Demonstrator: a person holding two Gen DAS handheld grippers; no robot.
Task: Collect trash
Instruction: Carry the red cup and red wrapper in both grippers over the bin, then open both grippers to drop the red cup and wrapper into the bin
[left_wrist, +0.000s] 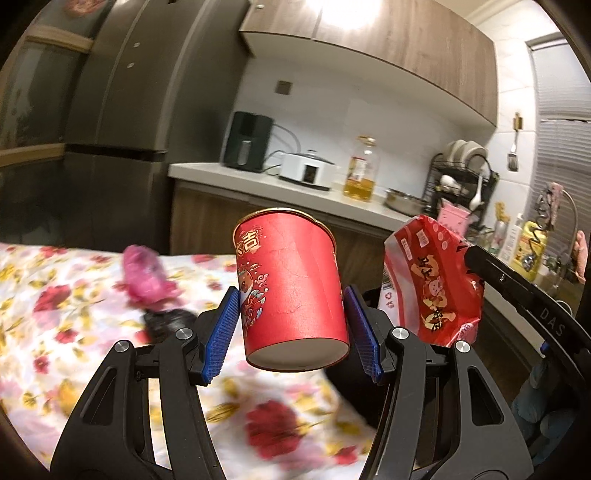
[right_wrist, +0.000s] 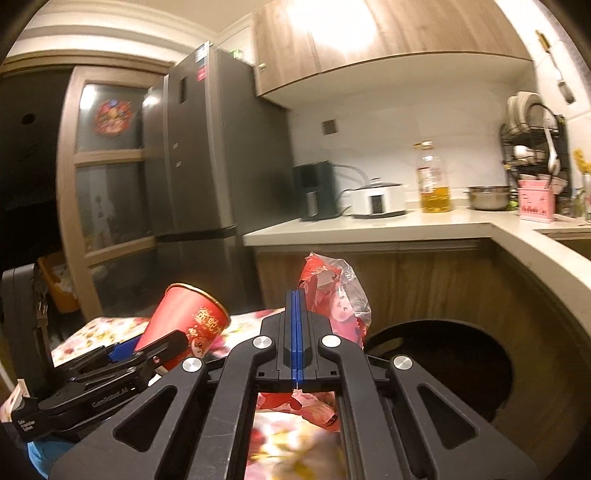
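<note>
A red paper cup (left_wrist: 291, 291) with gold rim and printed characters hangs tilted above the floral table, and my left gripper (left_wrist: 291, 299) is shut on its sides with the blue pads (left_wrist: 221, 332). A crumpled red snack wrapper (left_wrist: 436, 280) hangs just to its right, pinched by my right gripper (left_wrist: 476, 258). In the right wrist view the right gripper (right_wrist: 297, 295) is shut tight on the wrapper (right_wrist: 332, 291), which sticks out above and below the jaws. The cup (right_wrist: 192, 325) and left gripper (right_wrist: 147, 345) show at lower left.
A black round bin (right_wrist: 428, 324) stands right of the table with the floral cloth (left_wrist: 74, 314). A pink crumpled bag (left_wrist: 144, 277) and a dark item (left_wrist: 166, 321) lie on the cloth. Behind are a counter (right_wrist: 369, 229), an oil bottle (right_wrist: 434, 181) and a fridge (right_wrist: 207, 147).
</note>
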